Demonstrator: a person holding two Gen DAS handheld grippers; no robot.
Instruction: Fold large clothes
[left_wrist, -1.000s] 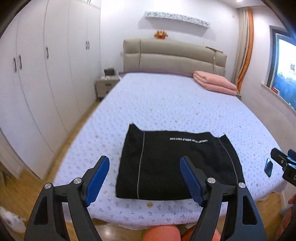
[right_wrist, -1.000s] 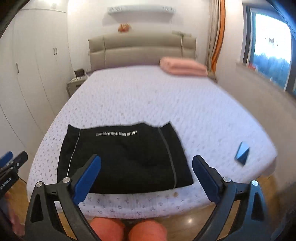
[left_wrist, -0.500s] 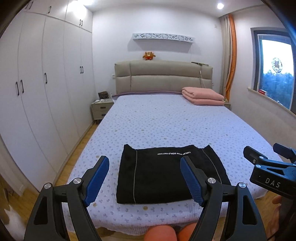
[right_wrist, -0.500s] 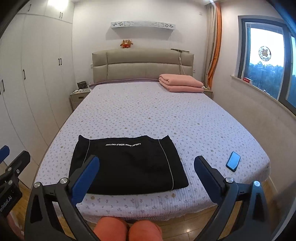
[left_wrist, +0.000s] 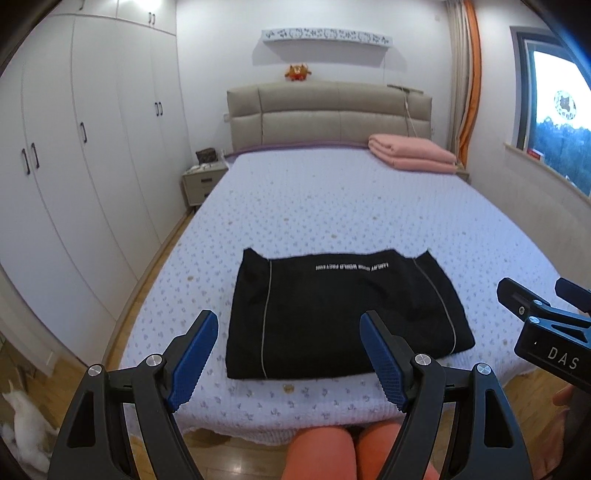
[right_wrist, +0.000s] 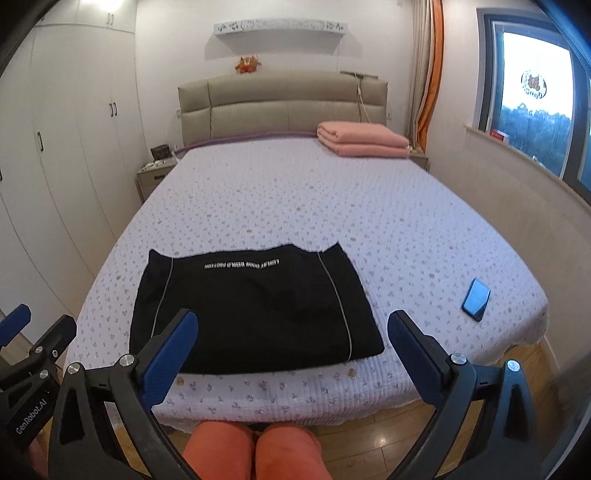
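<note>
A black garment with white piping and white lettering lies folded into a flat rectangle near the foot of the bed; it also shows in the right wrist view. My left gripper is open and empty, held back from the bed's foot edge, apart from the garment. My right gripper is open and empty too, also held back from the bed. Each gripper shows at the edge of the other's view.
A blue phone lies on the bed right of the garment. A folded pink blanket sits at the headboard. White wardrobes line the left wall; a nightstand stands beside the bed. A window wall is on the right.
Both grippers drew back and tilted up about a second ago, showing the whole room, then dipped slightly. The garment has not moved. Both stay open.
</note>
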